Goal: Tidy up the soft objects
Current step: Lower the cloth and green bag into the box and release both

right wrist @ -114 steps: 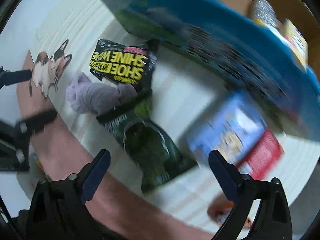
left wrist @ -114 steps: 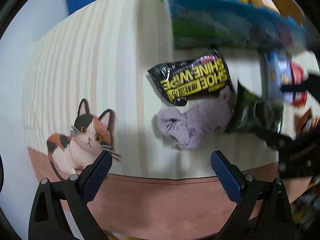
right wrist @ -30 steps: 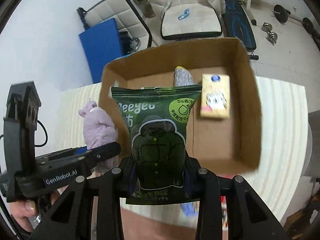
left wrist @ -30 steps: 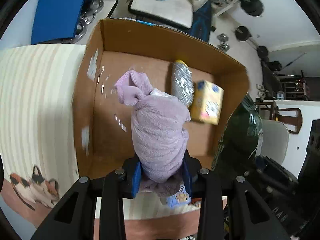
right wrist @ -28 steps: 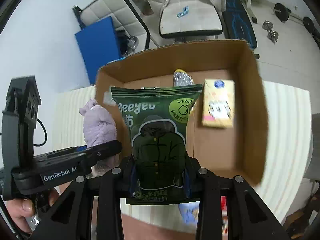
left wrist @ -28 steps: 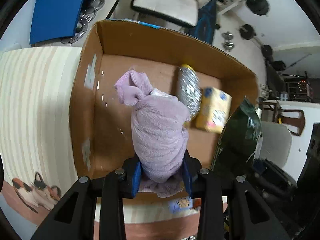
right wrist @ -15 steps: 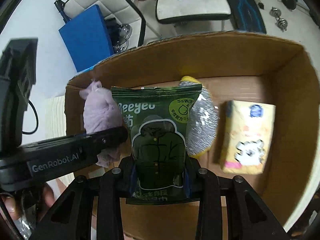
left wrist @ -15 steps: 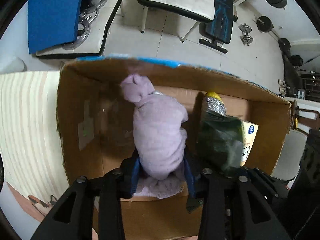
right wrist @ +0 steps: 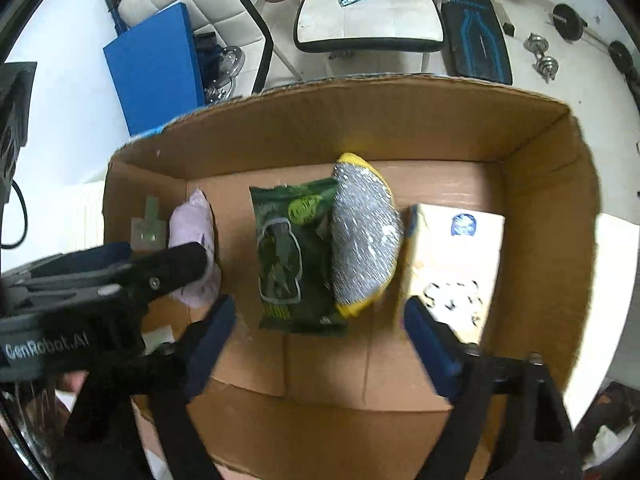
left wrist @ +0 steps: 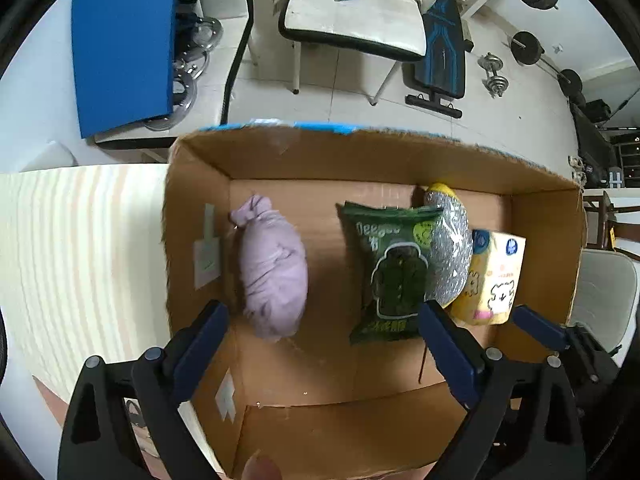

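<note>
Both tongs are released now. A moment ago my left tongs [left wrist: 320,344] were clenched on the purple cloth bundle [left wrist: 274,272] and my right tongs [right wrist: 316,332] on the green snack bag [right wrist: 294,256]; now both fingers stand wide apart and empty above the cardboard box [right wrist: 552,208]. The 2 things lie on the box floor: the bundle near the left wall, the bag in the middle, its right edge touching the silver and yellow scrubber [right wrist: 364,236]. Just beside the scrubber lies the yellow tissue pack [right wrist: 452,256]. So I judge this drop is done, and 4 things are in the box. I think more things wait on the worktop, but I cannot see them from here.

The worktop [left wrist: 80,240] has a pale striped cover. Behind the box I see a tiled floor, a white chair [left wrist: 352,16], a blue board [left wrist: 124,48] and some dumbbells [left wrist: 494,76].
</note>
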`<state>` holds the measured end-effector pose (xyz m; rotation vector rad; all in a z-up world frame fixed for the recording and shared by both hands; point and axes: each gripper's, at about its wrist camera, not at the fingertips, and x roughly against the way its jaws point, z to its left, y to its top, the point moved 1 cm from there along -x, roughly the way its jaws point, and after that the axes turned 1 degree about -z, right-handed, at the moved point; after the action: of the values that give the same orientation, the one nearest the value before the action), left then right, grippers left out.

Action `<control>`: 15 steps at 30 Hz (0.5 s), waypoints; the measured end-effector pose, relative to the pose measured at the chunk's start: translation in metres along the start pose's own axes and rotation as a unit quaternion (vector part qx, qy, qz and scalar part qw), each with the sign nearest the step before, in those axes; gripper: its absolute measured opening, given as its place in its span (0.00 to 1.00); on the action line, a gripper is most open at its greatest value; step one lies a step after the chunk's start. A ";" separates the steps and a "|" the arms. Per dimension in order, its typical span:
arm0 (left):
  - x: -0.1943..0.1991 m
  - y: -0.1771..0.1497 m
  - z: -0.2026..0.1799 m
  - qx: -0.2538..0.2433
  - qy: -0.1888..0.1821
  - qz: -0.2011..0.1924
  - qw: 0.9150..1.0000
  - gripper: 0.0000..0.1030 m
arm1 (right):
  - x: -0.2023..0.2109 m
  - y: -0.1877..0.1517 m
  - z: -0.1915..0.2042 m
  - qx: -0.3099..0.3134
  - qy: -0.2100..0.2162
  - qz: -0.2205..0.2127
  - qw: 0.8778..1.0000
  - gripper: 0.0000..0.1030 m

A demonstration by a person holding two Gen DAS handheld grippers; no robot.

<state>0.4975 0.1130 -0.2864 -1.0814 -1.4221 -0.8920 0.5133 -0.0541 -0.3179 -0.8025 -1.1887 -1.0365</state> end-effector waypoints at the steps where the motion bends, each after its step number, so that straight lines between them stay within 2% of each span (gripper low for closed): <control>1: 0.001 -0.004 0.000 0.000 0.001 -0.004 1.000 0.97 | 0.002 -0.003 0.001 0.005 -0.005 -0.001 1.000 0.94; 2: 0.003 -0.010 0.000 0.000 0.002 -0.010 1.000 0.97 | 0.005 -0.008 0.002 0.009 -0.013 -0.002 1.000 1.00; 7: 0.012 -0.041 -0.006 -0.014 0.012 -0.029 0.999 0.97 | 0.019 -0.033 -0.002 0.010 -0.047 -0.020 0.999 1.00; 15: 0.033 -0.080 -0.011 -0.011 0.013 -0.059 0.998 0.97 | 0.033 -0.063 -0.003 0.009 -0.038 -0.028 0.999 1.00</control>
<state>0.4249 0.0831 -0.2490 -1.0056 -1.4690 -1.0042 0.4570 -0.0852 -0.2878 -0.8047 -1.2895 -1.0467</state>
